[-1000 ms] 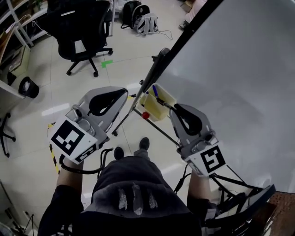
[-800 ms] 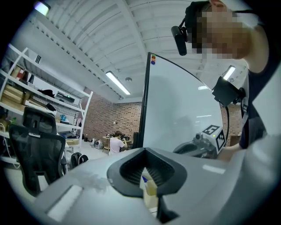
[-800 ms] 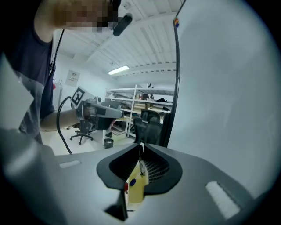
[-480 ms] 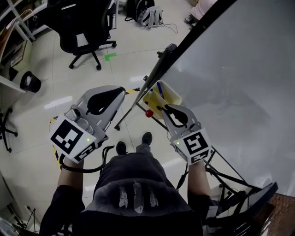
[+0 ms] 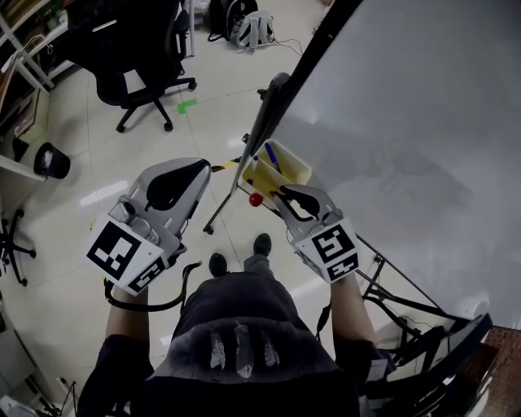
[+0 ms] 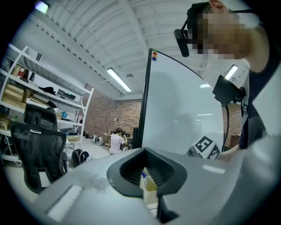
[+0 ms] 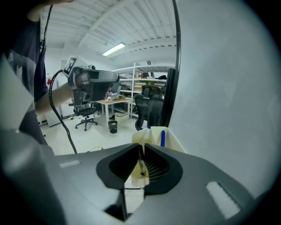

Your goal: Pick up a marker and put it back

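A pale yellow tray hangs at the whiteboard's lower left corner, with a blue marker standing in it. My right gripper points down at the tray's near side, almost touching it. In the right gripper view its jaws are shut on a thin dark marker, with the tray and blue marker just beyond. My left gripper hovers left of the tray, shut and holding nothing. Its own view shows its tips together and the tray below them.
A red ball sits just under the tray on the whiteboard's stand. A black office chair stands at the back left, with bags behind it and a black bin on the left. The person's legs are below.
My right gripper has come down and tipped toward the tray, closing the gap to its near edge. The left gripper has hardly moved.
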